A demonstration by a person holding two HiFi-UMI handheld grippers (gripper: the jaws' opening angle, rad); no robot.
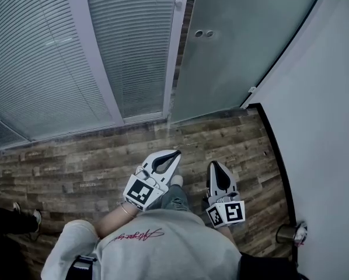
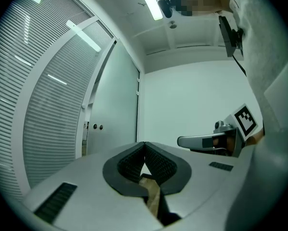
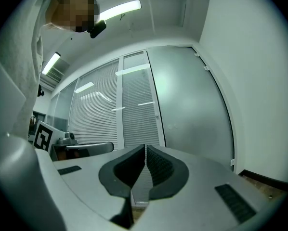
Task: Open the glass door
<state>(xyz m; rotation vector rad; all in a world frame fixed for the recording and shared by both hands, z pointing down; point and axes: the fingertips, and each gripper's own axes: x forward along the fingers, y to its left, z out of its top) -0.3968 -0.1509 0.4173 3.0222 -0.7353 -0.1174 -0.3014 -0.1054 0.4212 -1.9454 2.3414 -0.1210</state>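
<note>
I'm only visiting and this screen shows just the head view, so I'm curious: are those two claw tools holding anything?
Observer: No. The left gripper view shows the left gripper with its jaw tips together and nothing between them.
Operator: And the other one?
Observer: The right gripper view shows the right gripper shut and empty too. The glass door is ahead of it, a little to the right in that view.
Operator: Is there anything overhead that I can't see?
Observer: Yes, a long ceiling light is lit above the person.
</note>
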